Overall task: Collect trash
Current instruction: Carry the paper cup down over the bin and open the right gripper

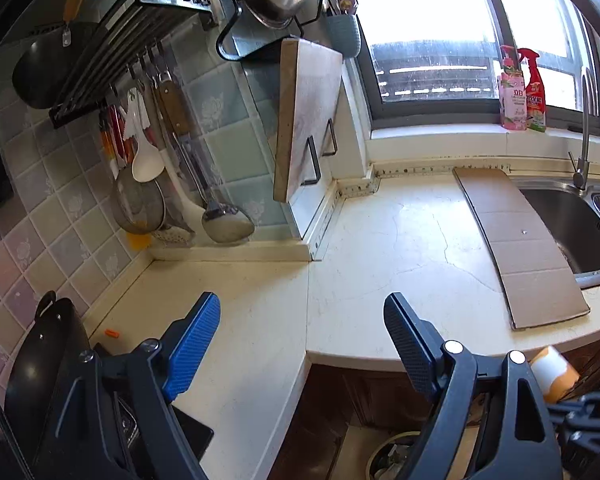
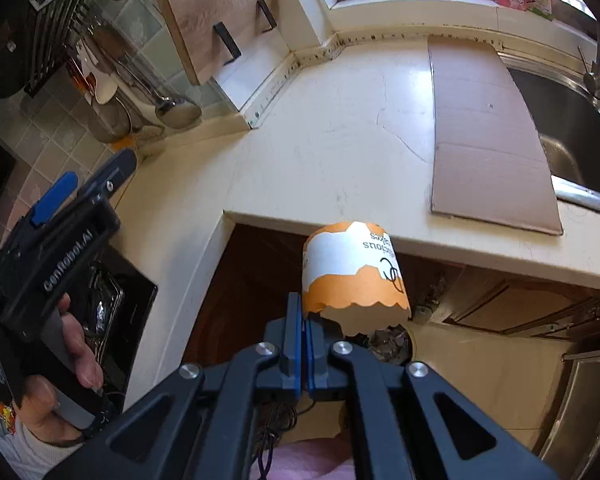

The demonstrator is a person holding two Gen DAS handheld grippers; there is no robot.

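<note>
Down near the bottom middle of the right wrist view, the right claw (image 2: 303, 344) is squeezed tight shut. It pinches the torn bottom edge of a paper cup (image 2: 354, 272). The cup is orange and white and hangs upside down, so its black writing is upside down too. One word ends in "cious", and the word under it is cut off. A black scribble sits on the orange band. The cup hangs in front of the worktop (image 2: 332, 148) edge, over the dark open space under it. Below the cup there is a round bin (image 2: 392, 344) with dark stuff inside.

At the left of that view, a hand (image 2: 66, 364) holds the left claw (image 2: 88, 184). White letters on its black body read "enRobot.AI".

In the left wrist view, the left claw (image 1: 300, 332) stands wide open with nothing between its blue pads. It hangs over the bare cream worktop (image 1: 380, 232). The cup (image 1: 552, 376) peeks in at the lower right, past the worktop edge.

A flat piece of cardboard (image 1: 516, 240) lies on the worktop beside the sink (image 1: 572, 224). On the window sill at the upper right stand a pink bottle (image 1: 512, 96) and a red spray bottle (image 1: 534, 92). Their labels have writing, but it is too small to read. A tiny orange scrap (image 1: 111, 334) lies on the worktop at the lower left.
</note>
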